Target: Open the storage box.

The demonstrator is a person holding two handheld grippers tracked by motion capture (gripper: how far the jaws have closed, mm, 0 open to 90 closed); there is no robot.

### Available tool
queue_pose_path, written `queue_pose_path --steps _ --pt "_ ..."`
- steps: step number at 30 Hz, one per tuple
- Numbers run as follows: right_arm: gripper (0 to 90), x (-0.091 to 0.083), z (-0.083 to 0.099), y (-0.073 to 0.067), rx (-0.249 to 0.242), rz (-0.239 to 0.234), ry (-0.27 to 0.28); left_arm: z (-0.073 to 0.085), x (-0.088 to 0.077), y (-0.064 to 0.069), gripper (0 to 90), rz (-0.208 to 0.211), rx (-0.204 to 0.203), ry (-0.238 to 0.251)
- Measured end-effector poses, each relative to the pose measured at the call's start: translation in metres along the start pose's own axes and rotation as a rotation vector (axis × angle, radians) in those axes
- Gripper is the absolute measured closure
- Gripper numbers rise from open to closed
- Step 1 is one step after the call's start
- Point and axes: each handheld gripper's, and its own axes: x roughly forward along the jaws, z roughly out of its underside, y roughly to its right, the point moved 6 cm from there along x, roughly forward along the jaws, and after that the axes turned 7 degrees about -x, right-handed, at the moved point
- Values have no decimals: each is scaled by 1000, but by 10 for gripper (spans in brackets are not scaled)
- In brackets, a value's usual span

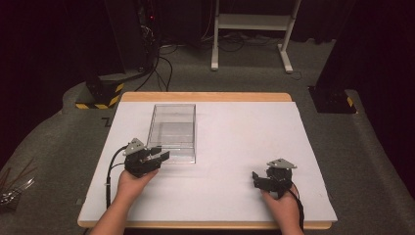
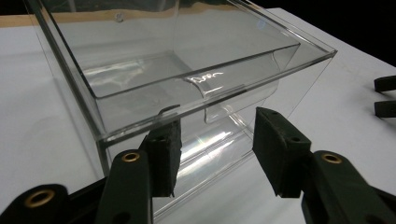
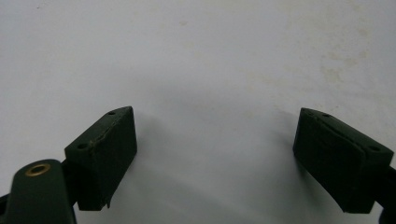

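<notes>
A clear plastic box (image 1: 172, 132) with an open top stands on the white table top (image 1: 235, 142), left of middle. My left gripper (image 1: 163, 155) sits at the box's near left corner, jaws pointing right along its near wall. In the left gripper view the box (image 2: 187, 70) is close ahead. The left gripper (image 2: 217, 140) is open, with a curved clear tab on the box's near wall in the gap and neither pad pressing on it. My right gripper (image 1: 256, 179) rests near the front right of the table. It (image 3: 215, 135) stands open over bare white surface, nothing between its jaws.
The table has a wooden rim (image 1: 205, 96). Behind it on the grey floor stand a white metal frame (image 1: 252, 22), a black base with yellow stripes (image 1: 100, 95) and a black base at the right (image 1: 333, 100). The right gripper's jaw tips (image 2: 385, 95) show at the right edge of the left gripper view.
</notes>
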Motion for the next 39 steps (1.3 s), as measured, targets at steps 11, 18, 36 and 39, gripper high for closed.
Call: queue_pose_path --steps 11,18,36,39 --pt "137 0 0 0 -1 4 2 -1 5 -1 623 65 32 12" --pt "138 0 0 0 -2 6 3 1 5 -5 687 101 36 32" --pt "141 0 0 -1 -4 9 4 8 5 -12 762 185 7 87" --pt "141 0 0 -1 -4 9 4 8 5 -12 770 190 10 93"
